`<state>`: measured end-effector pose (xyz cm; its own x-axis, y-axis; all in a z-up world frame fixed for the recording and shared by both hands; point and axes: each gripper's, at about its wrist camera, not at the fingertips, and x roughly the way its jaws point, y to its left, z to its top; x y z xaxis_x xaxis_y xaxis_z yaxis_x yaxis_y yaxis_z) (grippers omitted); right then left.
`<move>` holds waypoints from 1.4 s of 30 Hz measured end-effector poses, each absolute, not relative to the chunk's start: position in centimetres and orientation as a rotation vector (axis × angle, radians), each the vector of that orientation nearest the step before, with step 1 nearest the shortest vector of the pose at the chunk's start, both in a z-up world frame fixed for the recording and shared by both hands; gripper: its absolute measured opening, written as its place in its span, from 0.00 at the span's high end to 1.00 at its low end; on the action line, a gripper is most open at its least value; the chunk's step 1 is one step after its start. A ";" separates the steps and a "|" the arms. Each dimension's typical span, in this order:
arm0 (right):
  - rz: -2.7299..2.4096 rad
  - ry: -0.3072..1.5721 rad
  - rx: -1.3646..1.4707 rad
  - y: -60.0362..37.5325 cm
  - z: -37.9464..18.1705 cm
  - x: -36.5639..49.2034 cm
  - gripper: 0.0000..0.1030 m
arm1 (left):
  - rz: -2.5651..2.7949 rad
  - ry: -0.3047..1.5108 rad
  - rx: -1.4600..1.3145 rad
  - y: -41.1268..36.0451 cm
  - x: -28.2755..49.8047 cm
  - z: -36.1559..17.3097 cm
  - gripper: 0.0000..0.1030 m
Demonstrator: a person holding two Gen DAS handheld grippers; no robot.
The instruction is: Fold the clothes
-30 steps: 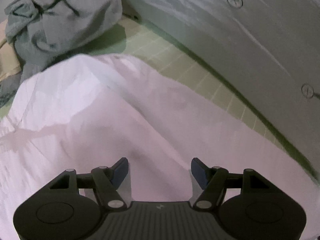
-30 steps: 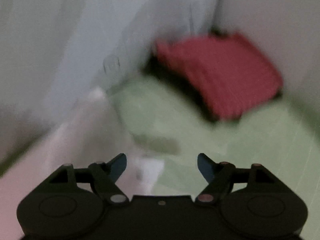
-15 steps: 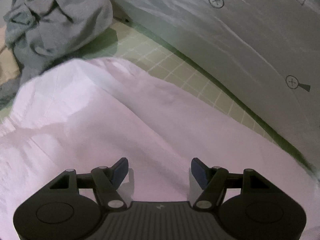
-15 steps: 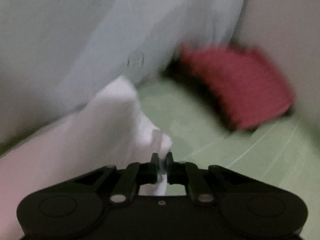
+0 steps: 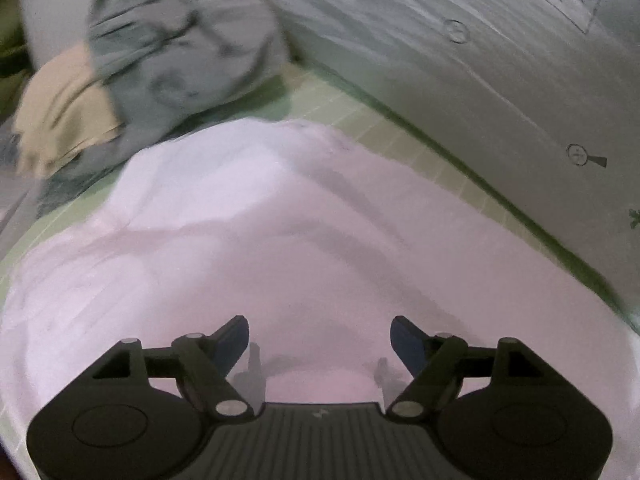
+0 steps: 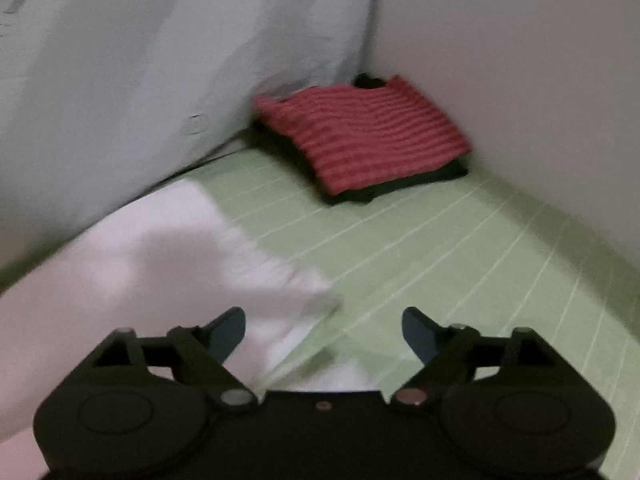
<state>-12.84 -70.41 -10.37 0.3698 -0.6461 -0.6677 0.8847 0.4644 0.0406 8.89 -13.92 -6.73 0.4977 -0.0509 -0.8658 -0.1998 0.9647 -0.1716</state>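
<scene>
A pale pink garment (image 5: 304, 240) lies spread flat on the green gridded mat (image 5: 384, 136). My left gripper (image 5: 320, 344) hovers over its middle, jaws opening, with nothing pinched between them. In the right wrist view the same pink garment (image 6: 132, 264) ends in a corner near my right gripper (image 6: 323, 334). That gripper's jaws are opening wide; the cloth corner lies loose below the left fingertip (image 6: 228, 330), and no pad presses on it.
A crumpled grey garment (image 5: 180, 48) and a beige one (image 5: 64, 112) are heaped at the far left. A folded red striped garment (image 6: 360, 132) on a dark one sits in the far corner. White sheeted walls (image 5: 480, 60) bound the green mat (image 6: 460, 260).
The right gripper, shut on the pink corner half a second ago, has let it go and opened wide. Both views have pulled back, and the left jaws stand a little wider.
</scene>
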 end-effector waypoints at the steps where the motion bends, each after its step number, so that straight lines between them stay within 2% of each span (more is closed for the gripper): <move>1: -0.995 0.632 0.435 -69.2 -10.3 -13.2 0.01 | 0.100 1.050 -0.273 -13.0 7.8 -6.8 0.23; 11: -0.755 0.759 0.467 -57.7 -13.4 -14.5 0.00 | 0.247 1.145 -0.282 -3.1 -0.2 -9.0 0.22; 19: -0.794 0.892 0.418 -51.6 -15.9 -16.8 0.00 | 0.247 1.167 -0.351 1.9 -0.5 -10.7 0.22; 30: -0.855 0.930 0.471 -52.3 -15.9 -18.1 0.00 | 0.235 1.172 -0.300 1.3 0.3 -12.6 0.21; 42: -1.052 0.871 0.577 -58.2 -15.6 -26.9 0.00 | 0.266 1.154 -0.340 0.1 -2.4 -11.7 0.21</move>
